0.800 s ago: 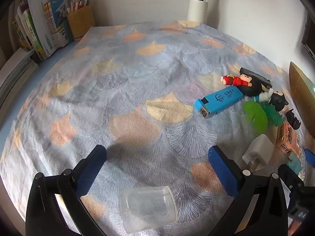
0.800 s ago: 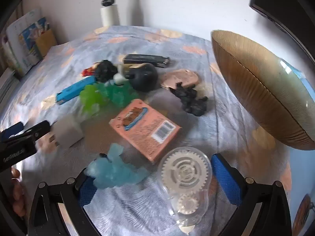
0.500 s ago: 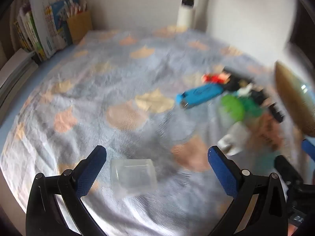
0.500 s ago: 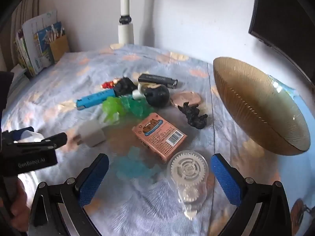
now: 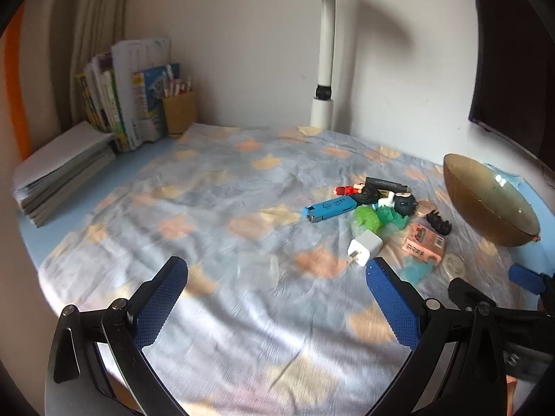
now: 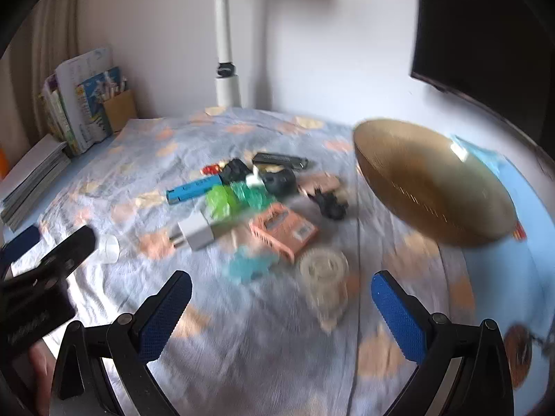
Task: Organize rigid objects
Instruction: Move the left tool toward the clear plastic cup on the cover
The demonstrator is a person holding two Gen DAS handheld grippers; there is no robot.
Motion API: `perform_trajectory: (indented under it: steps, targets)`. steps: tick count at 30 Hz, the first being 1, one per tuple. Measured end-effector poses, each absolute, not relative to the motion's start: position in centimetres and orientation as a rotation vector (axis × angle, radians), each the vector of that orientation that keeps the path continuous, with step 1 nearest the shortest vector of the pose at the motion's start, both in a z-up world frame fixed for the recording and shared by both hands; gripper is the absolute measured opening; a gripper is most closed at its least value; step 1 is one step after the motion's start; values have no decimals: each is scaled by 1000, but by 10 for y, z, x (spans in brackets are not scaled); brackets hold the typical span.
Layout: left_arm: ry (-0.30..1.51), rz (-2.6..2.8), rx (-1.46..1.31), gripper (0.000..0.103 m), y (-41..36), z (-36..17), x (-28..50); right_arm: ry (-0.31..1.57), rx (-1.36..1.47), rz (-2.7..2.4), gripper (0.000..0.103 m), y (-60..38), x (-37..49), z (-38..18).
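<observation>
A pile of small objects lies on the patterned cloth [image 5: 242, 187]: a blue lighter [image 5: 329, 208], green toys [image 5: 367, 218], a white charger [image 5: 364, 249], an orange box [image 5: 423, 242] and black figurines [image 5: 438, 223]. A gold bowl [image 5: 489, 201] stands to their right. My left gripper [image 5: 274, 277] hangs open above bare cloth, left of the pile. My right gripper [image 6: 281, 294] is open too, with a clear tape dispenser [image 6: 324, 274] and a light-blue toy [image 6: 249, 267] lying just beyond its fingertips. A clear cup [image 6: 109, 248] lies on its side by the left gripper [image 6: 55, 242].
Upright books [image 5: 131, 97], a pencil holder [image 5: 178, 112] and a flat stack of books [image 5: 62, 166] fill the back left corner. A white lamp pole [image 5: 324, 69] rises at the back wall. A dark screen [image 6: 485, 41] hangs at the right. The cloth's near edge drops off below the grippers.
Both grippers have drawn up and back from the table. The clear cup that sat between the left fingers now lies farther off. The tape dispenser and light-blue toy look smaller and farther away.
</observation>
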State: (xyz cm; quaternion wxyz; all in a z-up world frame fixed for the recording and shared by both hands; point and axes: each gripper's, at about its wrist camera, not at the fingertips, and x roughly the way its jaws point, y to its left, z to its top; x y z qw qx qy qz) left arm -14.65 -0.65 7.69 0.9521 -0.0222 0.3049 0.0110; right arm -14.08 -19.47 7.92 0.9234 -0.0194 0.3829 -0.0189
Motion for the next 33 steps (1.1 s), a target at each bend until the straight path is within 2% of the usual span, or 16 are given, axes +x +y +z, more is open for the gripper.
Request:
perform_trajectory:
  steps: [2,9,18,33]
  targets:
    - [614,4,-43,103,-3,82,-158,821,-31,-99,103,-193,-149,78]
    - [654,-148,-114,102,-10,101,-171,718,-45,-123,103,-192,-185,110]
    - [527,-186,-118,102,-14,131,-206,654,-1,-157,103,-203,-218,132]
    - [427,-216,-160,102,-7,157,-239,645,48,-149,103,-204,-251,140]
